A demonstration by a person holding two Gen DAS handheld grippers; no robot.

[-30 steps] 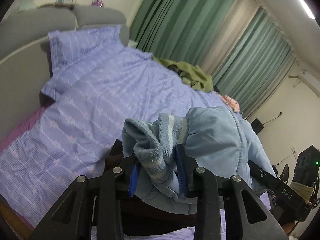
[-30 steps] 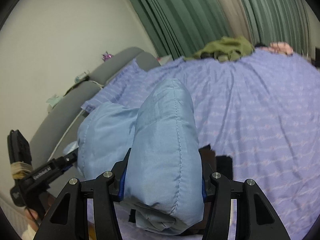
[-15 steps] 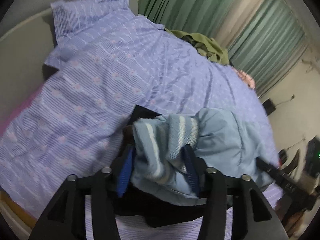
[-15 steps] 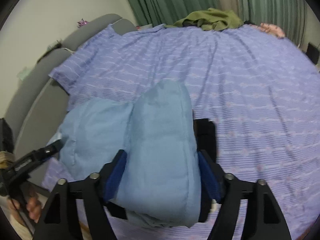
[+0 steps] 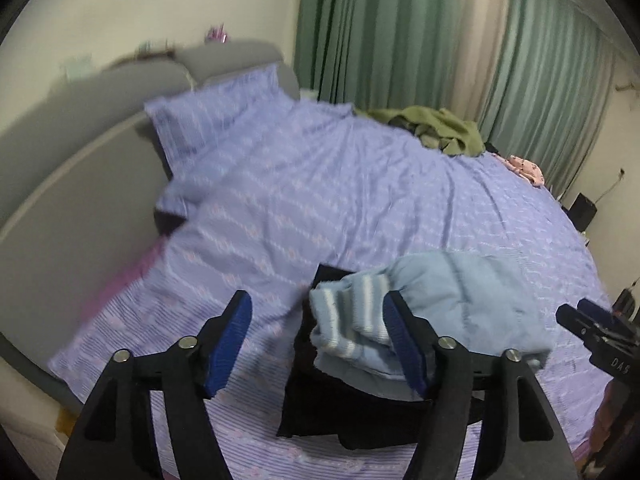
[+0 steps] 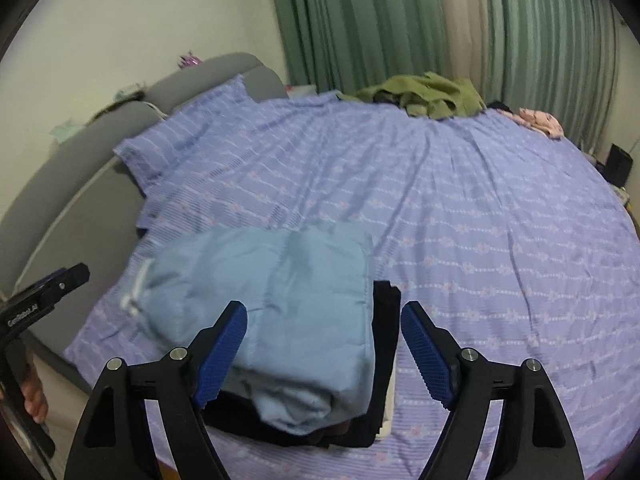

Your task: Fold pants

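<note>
The light blue padded pants (image 6: 280, 296) lie folded in a bundle on top of a dark folded garment (image 6: 384, 320) near the bed's front edge. In the left wrist view the pants (image 5: 460, 300) show their striped knit cuff (image 5: 348, 320) at the left end. My left gripper (image 5: 320, 344) is open, its right finger beside the cuff, holding nothing. My right gripper (image 6: 324, 344) is open over the bundle's near end, holding nothing.
The bed has a purple patterned sheet (image 6: 460, 208) with a pillow (image 6: 192, 140) by the grey headboard (image 6: 60, 168). An olive garment (image 6: 424, 92) and a pink one (image 6: 540, 120) lie at the far edge by green curtains (image 6: 400, 20).
Both grippers held the pants above the bed, lowered them onto the dark garment, then opened and let go. Both views have pulled back.
</note>
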